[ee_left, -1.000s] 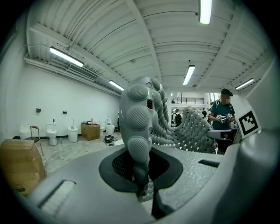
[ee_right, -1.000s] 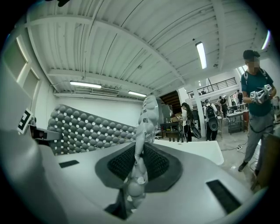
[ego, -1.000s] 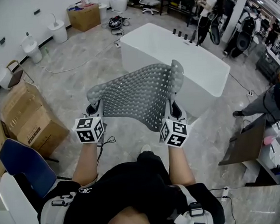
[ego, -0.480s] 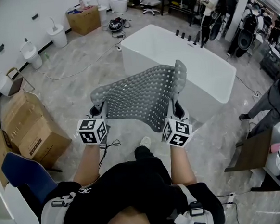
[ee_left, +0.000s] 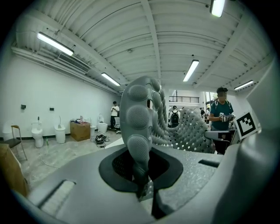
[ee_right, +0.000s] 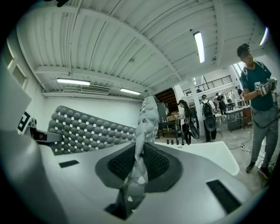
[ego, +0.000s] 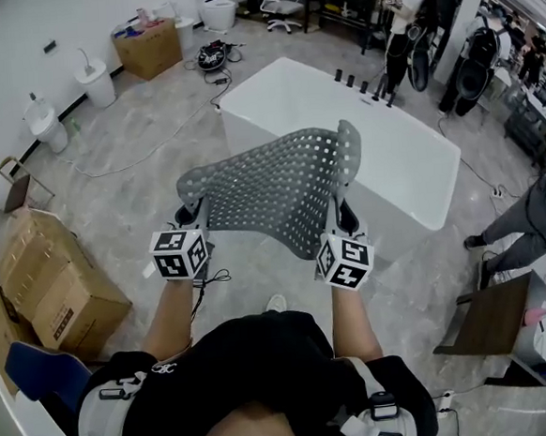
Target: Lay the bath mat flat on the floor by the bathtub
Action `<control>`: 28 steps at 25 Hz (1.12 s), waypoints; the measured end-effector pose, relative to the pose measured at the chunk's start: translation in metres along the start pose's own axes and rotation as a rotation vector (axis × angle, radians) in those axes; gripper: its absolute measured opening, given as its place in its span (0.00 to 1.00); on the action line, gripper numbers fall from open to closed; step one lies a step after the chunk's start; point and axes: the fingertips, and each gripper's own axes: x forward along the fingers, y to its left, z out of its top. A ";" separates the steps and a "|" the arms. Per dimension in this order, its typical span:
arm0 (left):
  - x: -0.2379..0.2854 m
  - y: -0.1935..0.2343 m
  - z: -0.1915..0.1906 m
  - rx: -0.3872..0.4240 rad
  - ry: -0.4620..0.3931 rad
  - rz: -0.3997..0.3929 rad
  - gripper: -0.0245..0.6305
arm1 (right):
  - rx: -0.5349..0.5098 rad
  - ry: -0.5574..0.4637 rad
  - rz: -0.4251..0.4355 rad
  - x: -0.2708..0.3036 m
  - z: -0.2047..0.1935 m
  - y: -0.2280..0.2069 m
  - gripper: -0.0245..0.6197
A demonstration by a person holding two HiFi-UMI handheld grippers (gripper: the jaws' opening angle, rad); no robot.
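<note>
Floor (ego: 130, 191): bare grey stone along the tub, and nothing is laid on it. The laying itself is not yet done.
Bathtub (ego: 390, 151): white and free-standing, right ahead of you. From the head view, its near long side runs just past the mat's far edge.
Bath mat (ego: 271, 189): grey, full of holes, and up in the air. It's stretched nearly level between your two grippers, with the far right corner curling upward. It hangs over the floor beside the tub and, as far as I can tell, touches neither.
Left gripper (ee_left: 140, 175): jaws almost together, pinching the mat's near left edge. The bumpy edge stands straight up between the pads.
Right gripper (ee_right: 135, 170): jaws drawn close too, clamped on the near right edge, with the rest of the mat fanning off to its left.
Left to do: my read is you've got the carry done. You still have to lower the mat, flatten that curled corner and let go.
Open room: there's plenty of bare floor on the tub's near side and to your left.
Boxes (ego: 57, 286): cardboard, low on your left and well apart from the landing strip.
Table (ego: 478, 314): brown, off to your right near the tub's end. Don't drift that way.
Cable (ego: 154, 142): thin, trailing across the far floor, well clear.
</note>
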 end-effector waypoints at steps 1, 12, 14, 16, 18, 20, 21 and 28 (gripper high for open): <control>0.016 -0.001 0.004 0.002 0.003 -0.008 0.08 | 0.001 0.000 -0.007 0.011 0.004 -0.007 0.12; 0.172 -0.037 0.015 0.048 0.082 -0.141 0.08 | 0.053 0.020 -0.132 0.094 0.006 -0.100 0.12; 0.190 -0.045 0.011 0.054 0.101 -0.171 0.08 | 0.066 0.028 -0.161 0.100 0.001 -0.113 0.12; 0.206 -0.053 0.007 0.063 0.117 -0.198 0.08 | 0.078 0.034 -0.184 0.101 -0.005 -0.124 0.12; 0.222 -0.065 0.006 0.074 0.126 -0.225 0.08 | 0.090 0.036 -0.203 0.102 -0.008 -0.136 0.12; 0.235 -0.076 0.004 0.085 0.135 -0.258 0.08 | 0.101 0.039 -0.227 0.100 -0.011 -0.147 0.12; 0.240 -0.080 0.003 0.090 0.140 -0.275 0.08 | 0.105 0.041 -0.241 0.098 -0.013 -0.150 0.12; 0.274 -0.114 0.004 0.116 0.146 -0.389 0.08 | 0.124 0.043 -0.342 0.085 -0.018 -0.174 0.12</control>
